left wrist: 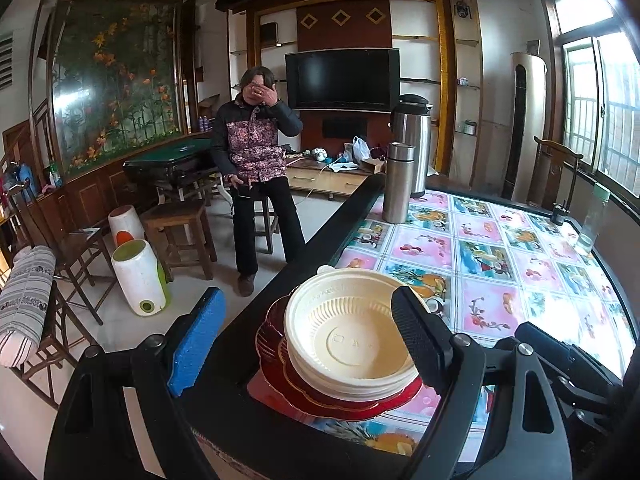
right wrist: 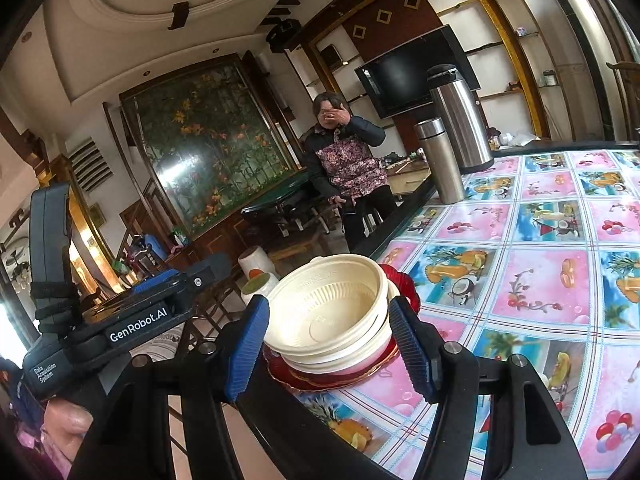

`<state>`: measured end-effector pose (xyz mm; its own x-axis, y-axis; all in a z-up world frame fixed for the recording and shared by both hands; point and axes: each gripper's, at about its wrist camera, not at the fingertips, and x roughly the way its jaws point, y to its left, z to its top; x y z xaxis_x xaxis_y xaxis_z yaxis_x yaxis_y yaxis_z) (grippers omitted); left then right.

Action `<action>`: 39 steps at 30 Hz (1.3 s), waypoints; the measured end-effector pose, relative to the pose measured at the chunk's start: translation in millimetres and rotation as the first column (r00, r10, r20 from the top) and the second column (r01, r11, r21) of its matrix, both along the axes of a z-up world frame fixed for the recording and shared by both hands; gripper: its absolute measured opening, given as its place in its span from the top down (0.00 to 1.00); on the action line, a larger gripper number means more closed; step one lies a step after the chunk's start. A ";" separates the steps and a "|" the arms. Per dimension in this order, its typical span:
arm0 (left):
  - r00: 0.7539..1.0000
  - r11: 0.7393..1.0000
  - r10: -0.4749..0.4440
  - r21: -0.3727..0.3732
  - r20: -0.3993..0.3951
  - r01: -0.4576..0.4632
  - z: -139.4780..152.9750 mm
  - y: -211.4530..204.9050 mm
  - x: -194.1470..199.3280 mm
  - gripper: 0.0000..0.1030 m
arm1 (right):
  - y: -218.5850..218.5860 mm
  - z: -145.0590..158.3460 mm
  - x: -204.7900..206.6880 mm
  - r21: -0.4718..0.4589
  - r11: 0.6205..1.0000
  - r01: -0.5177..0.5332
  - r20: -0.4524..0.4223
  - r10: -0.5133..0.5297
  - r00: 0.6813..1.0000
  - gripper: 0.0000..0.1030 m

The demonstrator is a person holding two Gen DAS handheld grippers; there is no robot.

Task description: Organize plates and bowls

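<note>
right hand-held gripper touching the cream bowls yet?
Cannot tell. In the right wrist view the right hand-held gripper brackets the stacked cream bowls on the red plates, pads close to the rims, but neither contact nor a gap shows plainly.

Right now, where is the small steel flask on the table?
The small steel flask stands upright at the table's far left edge in both wrist views, just in front of the taller steel thermos, well beyond the cream bowls stacked on red plates.
</note>
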<state>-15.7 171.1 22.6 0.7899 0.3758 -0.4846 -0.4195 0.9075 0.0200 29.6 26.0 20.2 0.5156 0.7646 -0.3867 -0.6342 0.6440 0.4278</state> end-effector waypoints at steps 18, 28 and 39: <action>0.991 0.997 -0.057 0.053 -0.121 0.063 -23.9 -35.6 -45.7 0.17 | -9.4 -5.3 -37.1 -0.039 0.999 0.006 0.003 -0.006 1.000 0.37; 0.991 0.995 -0.086 0.035 -0.107 0.090 -19.0 -52.9 -75.2 0.17 | -27.5 5.1 -74.3 -0.028 0.999 0.023 0.025 -0.022 0.999 0.36; 0.988 0.991 -0.130 0.022 -0.078 0.132 -15.9 -61.0 -83.6 0.17 | -20.5 12.8 -91.9 -0.040 0.999 0.026 0.065 -0.023 0.998 0.36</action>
